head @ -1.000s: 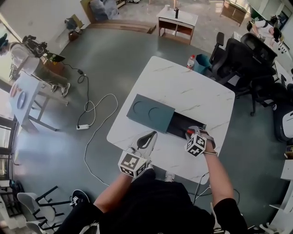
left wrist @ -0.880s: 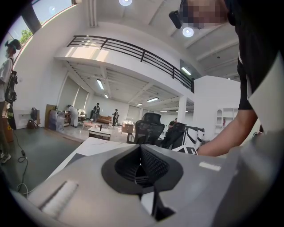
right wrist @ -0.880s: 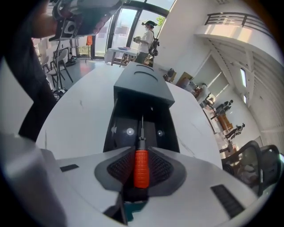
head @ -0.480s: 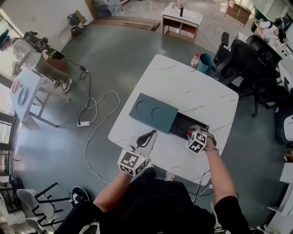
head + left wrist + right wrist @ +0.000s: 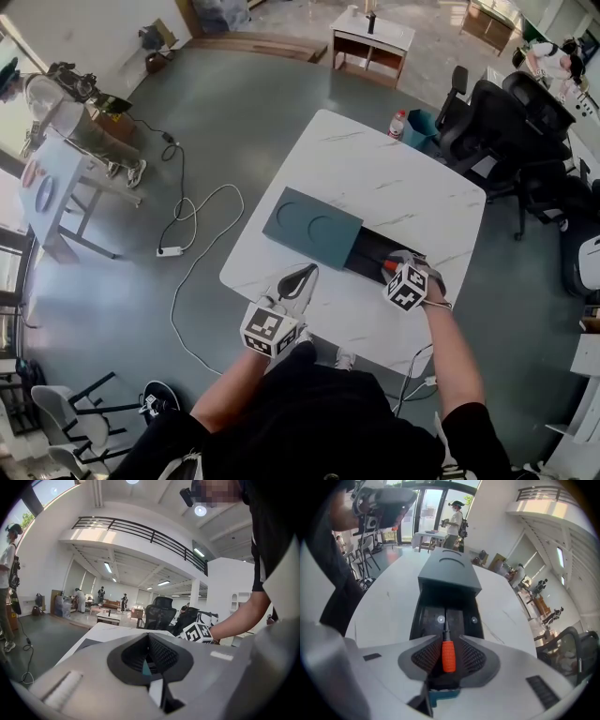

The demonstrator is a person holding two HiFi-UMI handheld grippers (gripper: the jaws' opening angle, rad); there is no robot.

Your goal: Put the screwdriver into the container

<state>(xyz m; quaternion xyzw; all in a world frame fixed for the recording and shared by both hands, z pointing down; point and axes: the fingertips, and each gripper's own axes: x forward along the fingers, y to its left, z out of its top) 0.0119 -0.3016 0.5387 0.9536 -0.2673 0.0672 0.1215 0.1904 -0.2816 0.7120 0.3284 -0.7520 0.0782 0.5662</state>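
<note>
Hovering right gripper [image 5: 447, 638] over the dark container [image 5: 416, 620] on the desk [image 5: 375, 178] with jaws just opened wide around the orange screwdriver [image 5: 448, 656], no squeeze, tip poking inside. Keeping left gripper [image 5: 149, 644] jaws pressed together, empty.

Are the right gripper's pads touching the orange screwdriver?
Apart. The right gripper view shows dark gaps on both sides of the screwdriver. The right gripper has just been opening its jaws, screwdriver between them.

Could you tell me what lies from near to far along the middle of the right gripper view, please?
Screwdriver handle, open container, slid-back lid, standing person beyond the table.
</note>
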